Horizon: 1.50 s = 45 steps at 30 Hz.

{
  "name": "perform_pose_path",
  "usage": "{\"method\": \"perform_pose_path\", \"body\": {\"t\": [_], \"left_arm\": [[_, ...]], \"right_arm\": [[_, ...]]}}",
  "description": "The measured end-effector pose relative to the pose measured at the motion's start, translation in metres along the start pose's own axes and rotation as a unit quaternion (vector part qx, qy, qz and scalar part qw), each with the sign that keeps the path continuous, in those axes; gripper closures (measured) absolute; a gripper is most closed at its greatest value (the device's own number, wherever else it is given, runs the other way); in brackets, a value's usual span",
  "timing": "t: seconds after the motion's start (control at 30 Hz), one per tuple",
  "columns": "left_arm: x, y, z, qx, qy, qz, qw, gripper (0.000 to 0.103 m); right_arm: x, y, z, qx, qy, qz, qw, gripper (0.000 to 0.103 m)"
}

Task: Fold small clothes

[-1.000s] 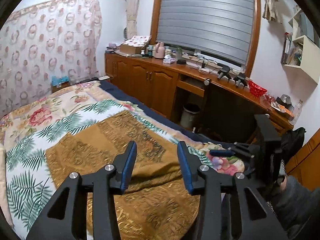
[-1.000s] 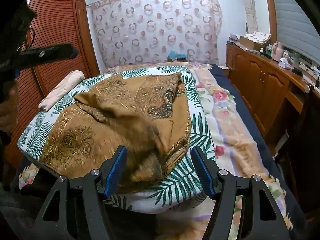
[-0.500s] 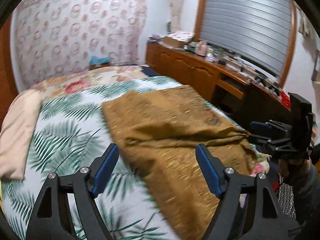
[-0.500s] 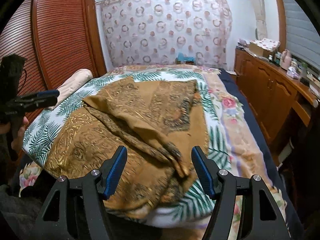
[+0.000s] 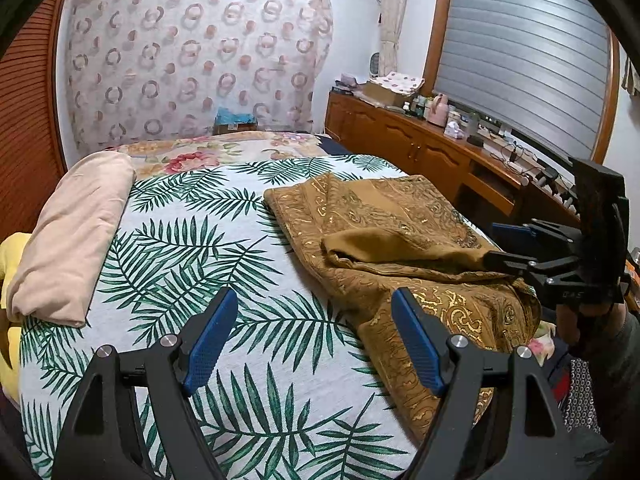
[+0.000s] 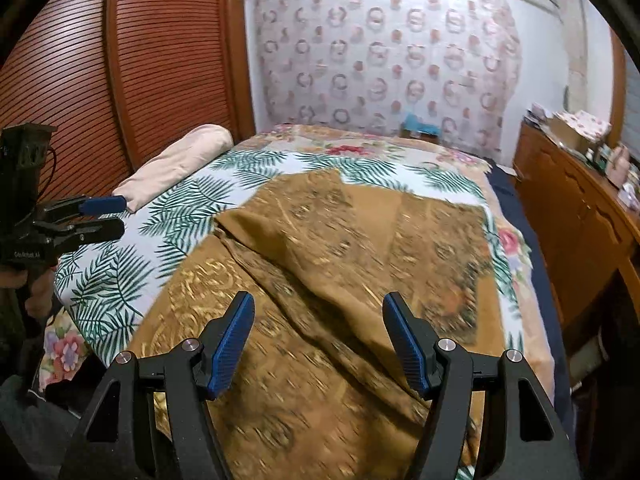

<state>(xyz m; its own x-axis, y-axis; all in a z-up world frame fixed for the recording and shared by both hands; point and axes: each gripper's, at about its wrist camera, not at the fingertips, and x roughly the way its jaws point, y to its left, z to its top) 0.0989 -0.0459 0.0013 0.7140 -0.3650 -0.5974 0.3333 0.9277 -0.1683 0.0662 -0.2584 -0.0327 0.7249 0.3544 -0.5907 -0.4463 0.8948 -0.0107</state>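
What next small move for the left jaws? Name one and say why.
Probably bring the left gripper rightward to the near edge of the brown cloth and close on it. Its jaws stand open over bare leaf-print bedspread, holding nothing, and the cloth lies rumpled, only partly folded.

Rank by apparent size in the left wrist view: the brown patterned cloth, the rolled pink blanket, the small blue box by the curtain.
1. Brown patterned cloth, largest.
2. Rolled pink blanket.
3. Blue box, smallest, though it lies farthest away, so its true size is unsure.
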Motion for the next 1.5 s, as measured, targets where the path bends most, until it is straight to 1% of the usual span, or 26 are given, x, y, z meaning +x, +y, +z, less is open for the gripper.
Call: {"method": "perform_pose_path", "body": {"t": [0.27, 0.6, 0.8, 0.93, 1.0, 1.07, 1.1, 1.13, 1.17, 1.23, 1.27, 1.33, 1.43, 1.5], "left_arm": [[-0.003, 0.007, -0.004, -0.004, -0.004, 0.008, 1.0, 0.023], [0.0, 0.014, -0.009, -0.013, 0.002, 0.011, 0.9999, 0.023], [0.003, 0.015, -0.013, -0.017, 0.006, 0.009, 0.9998, 0.023], [0.005, 0.013, -0.016, -0.014, 0.01, 0.007, 0.9998, 0.023], [0.006, 0.011, -0.016, -0.014, 0.011, 0.006, 0.9998, 0.023], [0.006, 0.01, -0.017, -0.013, 0.011, 0.005, 0.9998, 0.023], [0.006, 0.009, -0.016, -0.012, 0.012, 0.005, 0.9998, 0.023], [0.006, 0.009, -0.016, -0.012, 0.012, 0.005, 0.9998, 0.023], [0.006, 0.009, -0.016, -0.012, 0.013, 0.005, 0.9998, 0.023], [0.006, 0.008, -0.016, -0.012, 0.013, 0.005, 0.9998, 0.023], [0.006, 0.008, -0.016, -0.012, 0.013, 0.004, 0.9998, 0.023], [0.007, 0.008, -0.016, -0.013, 0.013, 0.004, 0.9998, 0.023], [0.008, 0.007, -0.016, -0.014, 0.014, 0.002, 0.9998, 0.023], [0.009, 0.006, -0.016, -0.013, 0.015, 0.0, 0.9998, 0.023]], "right_arm": [[0.035, 0.02, 0.017, -0.052, 0.022, 0.009, 0.998, 0.034], [0.077, 0.03, 0.041, -0.069, 0.055, 0.034, 0.996, 0.034], [0.097, 0.037, 0.053, -0.107, 0.087, 0.029, 0.99, 0.034], [0.112, 0.039, 0.058, -0.117, 0.104, 0.025, 0.987, 0.034], [0.118, 0.038, 0.061, -0.12, 0.11, 0.022, 0.986, 0.041], [0.124, 0.04, 0.06, -0.125, 0.12, 0.025, 0.985, 0.058], [0.126, 0.04, 0.059, -0.129, 0.123, 0.031, 0.984, 0.065], [0.124, 0.041, 0.058, -0.132, 0.124, 0.037, 0.983, 0.081], [0.124, 0.04, 0.058, -0.135, 0.124, 0.04, 0.982, 0.095], [0.119, 0.037, 0.058, -0.138, 0.116, 0.032, 0.983, 0.099], [0.116, 0.034, 0.06, -0.133, 0.11, 0.035, 0.984, 0.1], [0.105, 0.024, 0.065, -0.12, 0.086, 0.029, 0.989, 0.1], [0.084, -0.001, 0.08, -0.089, 0.047, 0.013, 0.995, 0.1], [0.072, -0.02, 0.09, -0.071, 0.031, -0.001, 0.997, 0.1]]}}
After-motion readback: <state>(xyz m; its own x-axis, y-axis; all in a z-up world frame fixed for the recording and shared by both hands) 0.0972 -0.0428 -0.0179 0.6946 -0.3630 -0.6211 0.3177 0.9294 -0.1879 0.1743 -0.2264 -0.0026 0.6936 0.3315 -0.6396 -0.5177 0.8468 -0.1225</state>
